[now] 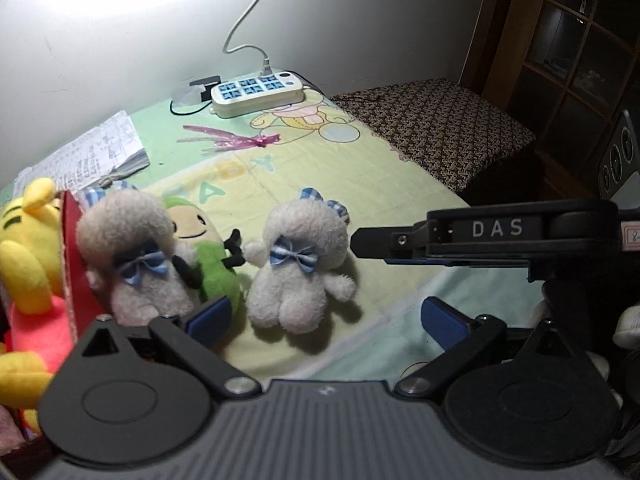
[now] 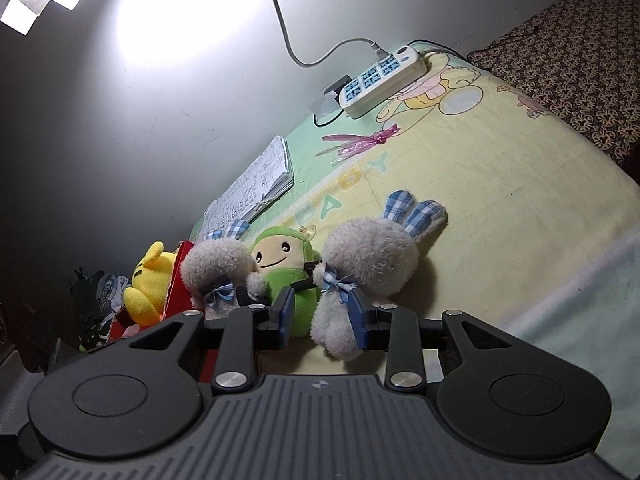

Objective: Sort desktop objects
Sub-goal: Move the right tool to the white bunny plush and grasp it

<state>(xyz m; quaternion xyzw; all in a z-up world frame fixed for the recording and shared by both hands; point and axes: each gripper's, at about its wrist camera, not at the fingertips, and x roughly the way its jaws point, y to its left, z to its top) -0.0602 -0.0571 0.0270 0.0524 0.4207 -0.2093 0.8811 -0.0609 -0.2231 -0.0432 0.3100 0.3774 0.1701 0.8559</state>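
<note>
In the left wrist view the left gripper [image 1: 326, 320] stands wide at the bottom of the frame, holding nothing, with the white rabbit plush [image 1: 298, 268] lying between its fingers at centre. In the right wrist view the right gripper [image 2: 322, 314] is narrower, its blue pads around that rabbit's lower body; whether it grips, I cannot tell. Left of it sit the green plush [image 1: 208, 248], a second white rabbit [image 1: 136, 256] and a yellow plush [image 1: 28, 240]. Upper centre: power strip [image 1: 258, 90]
</note>
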